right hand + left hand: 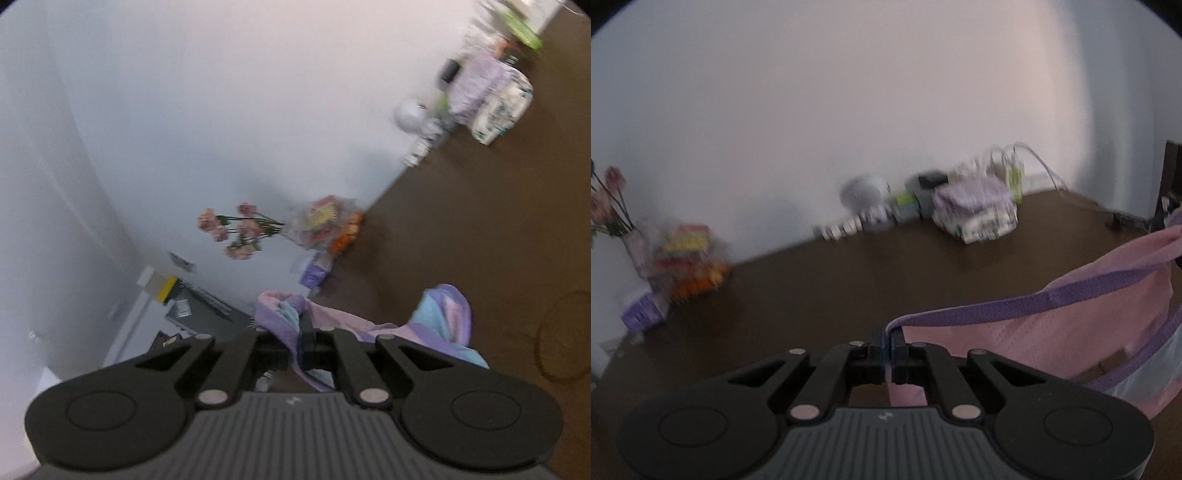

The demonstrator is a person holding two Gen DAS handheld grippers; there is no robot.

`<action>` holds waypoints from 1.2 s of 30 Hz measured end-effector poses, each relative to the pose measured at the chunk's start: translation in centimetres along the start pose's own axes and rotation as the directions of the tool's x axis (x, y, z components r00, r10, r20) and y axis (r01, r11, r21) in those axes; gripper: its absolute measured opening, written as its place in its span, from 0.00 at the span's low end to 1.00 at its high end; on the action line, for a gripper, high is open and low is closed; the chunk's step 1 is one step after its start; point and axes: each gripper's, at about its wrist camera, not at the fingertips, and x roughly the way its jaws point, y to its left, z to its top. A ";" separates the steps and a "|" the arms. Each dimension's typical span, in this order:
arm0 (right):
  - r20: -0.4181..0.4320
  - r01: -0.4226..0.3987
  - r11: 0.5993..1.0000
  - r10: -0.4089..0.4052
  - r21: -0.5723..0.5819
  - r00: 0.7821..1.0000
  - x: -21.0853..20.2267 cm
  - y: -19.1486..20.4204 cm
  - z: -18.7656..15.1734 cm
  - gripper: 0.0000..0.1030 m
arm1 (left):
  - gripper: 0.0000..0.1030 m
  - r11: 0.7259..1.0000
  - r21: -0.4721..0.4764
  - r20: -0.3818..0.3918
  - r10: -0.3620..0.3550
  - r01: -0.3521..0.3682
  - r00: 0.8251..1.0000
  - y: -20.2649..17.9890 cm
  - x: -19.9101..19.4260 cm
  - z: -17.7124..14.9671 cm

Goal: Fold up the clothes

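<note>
With both sets of jaws pinched fully shut on cloth, the step in hand looked like the lift-and-spread that precedes a fold: the left gripper (889,350) clamped the purple-trimmed edge of the pink garment (1071,332), and the right gripper (308,338) nipped a bunched part of what was probably the same piece, showing pink, lilac and pale blue there. The garment hung in the air between the 2 grippers, sagging above the brown desk (812,295) rather than lying on it. The next move, I judged, called for drawing the held points apart to take out the slack, then lowering the cloth flat. A folded stack (975,214) sat by the wall, well apart.
</note>
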 end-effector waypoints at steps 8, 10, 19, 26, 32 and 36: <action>-0.113 0.229 0.973 -0.229 -0.016 0.967 1.8 -1.5 -1.3 0.04 | 0.02 0.997 -0.072 0.040 0.040 -0.037 0.998 2.0 -0.2 0.0; -0.164 0.131 0.991 -0.135 -0.037 0.977 2.6 -1.0 -1.9 0.05 | 0.07 0.996 -0.070 0.028 0.052 -0.050 0.998 2.4 -0.1 -0.1; -0.389 0.101 0.931 -0.243 -0.351 0.889 12.0 1.8 -11.2 0.05 | 0.48 0.973 -0.226 -0.154 -0.074 0.038 0.985 7.3 -2.0 -7.6; -0.412 0.075 0.847 -0.332 -0.526 0.849 14.1 3.3 -17.4 0.54 | 0.57 0.972 -0.207 -0.149 -0.147 0.115 0.978 6.0 -6.4 -12.0; -0.297 0.121 0.790 -0.361 -0.601 0.884 7.6 4.6 -16.5 0.79 | 0.64 0.971 -0.137 -0.119 -0.214 0.198 0.970 1.7 -6.8 -12.8; -0.193 0.210 0.758 -0.404 -0.618 0.894 2.2 4.6 -14.2 0.79 | 0.64 0.960 -0.106 -0.100 -0.268 0.258 0.958 -0.9 -6.7 -12.9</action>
